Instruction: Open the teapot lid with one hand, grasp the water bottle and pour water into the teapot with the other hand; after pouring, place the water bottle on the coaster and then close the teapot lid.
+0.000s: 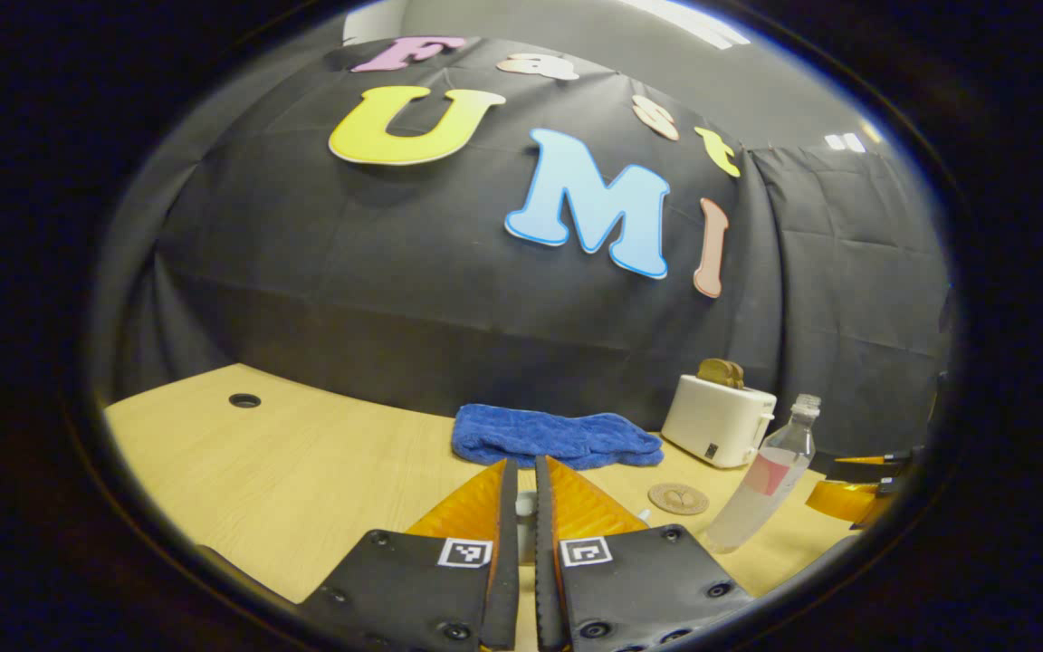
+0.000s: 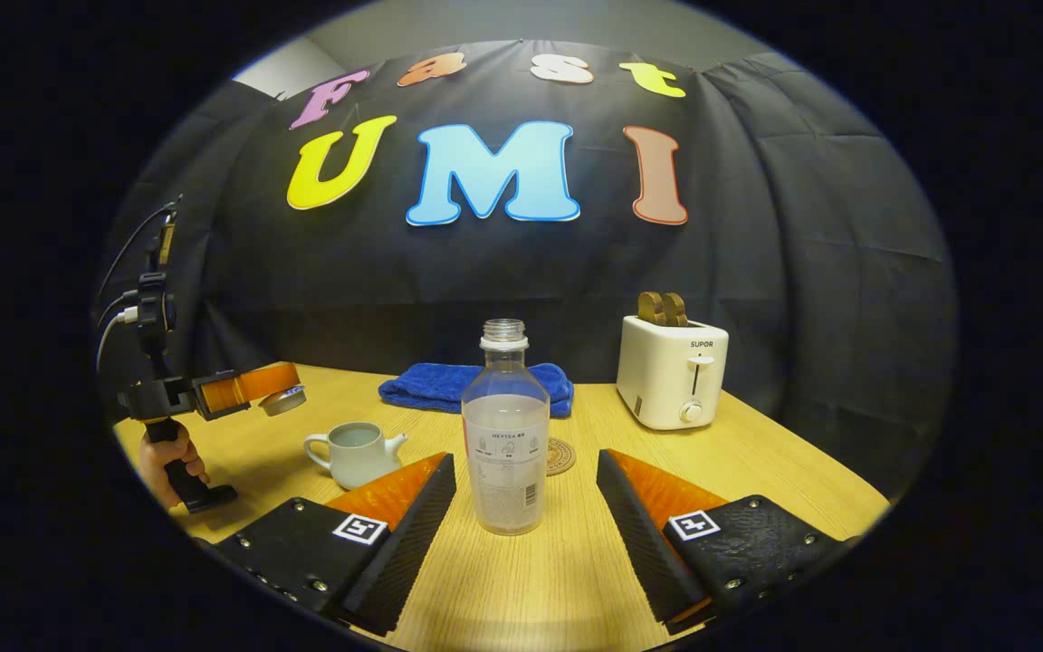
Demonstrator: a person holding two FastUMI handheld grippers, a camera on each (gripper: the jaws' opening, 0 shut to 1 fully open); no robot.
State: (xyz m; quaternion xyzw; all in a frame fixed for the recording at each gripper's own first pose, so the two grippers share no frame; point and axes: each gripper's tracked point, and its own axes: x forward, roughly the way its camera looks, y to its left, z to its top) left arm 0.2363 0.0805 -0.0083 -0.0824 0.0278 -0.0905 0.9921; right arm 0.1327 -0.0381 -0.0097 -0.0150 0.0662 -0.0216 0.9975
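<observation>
1. In the right gripper view, far left, a hand [image 2: 162, 464] grips the handle of the left gripper [image 2: 284, 399], raised above the table [image 2: 757, 453]. Its fingers pinch the teapot lid [image 2: 283, 400], held in the air; cables run up from it and are cut off at the edge.
2. Below and just right of the lid, the teapot [image 2: 354, 451] stands open on the table, handle to the left, spout to the right. Whether there is water in it is hard to make out.
3. The water bottle [image 2: 505, 426] stands upright with no cap, between the widely spread fingers of the right gripper [image 2: 526, 475], touching neither. It partly hides the coaster [image 2: 561, 455] behind it.
4. Behind it lies a blue towel [image 2: 431, 385], partly covered by the bottle; to the right stands a white toaster [image 2: 672, 371] with toast in its slots.
5. In the left gripper view, the left gripper [image 1: 521, 493] has its jaws nearly together on a pale object, mostly hidden between them.
6. To the right there: towel [image 1: 549, 435], coaster [image 1: 677, 498], toaster [image 1: 721, 418], bottle [image 1: 770, 475] appearing tilted, and the right gripper's tips [image 1: 852, 493], cut off at the edge.
</observation>
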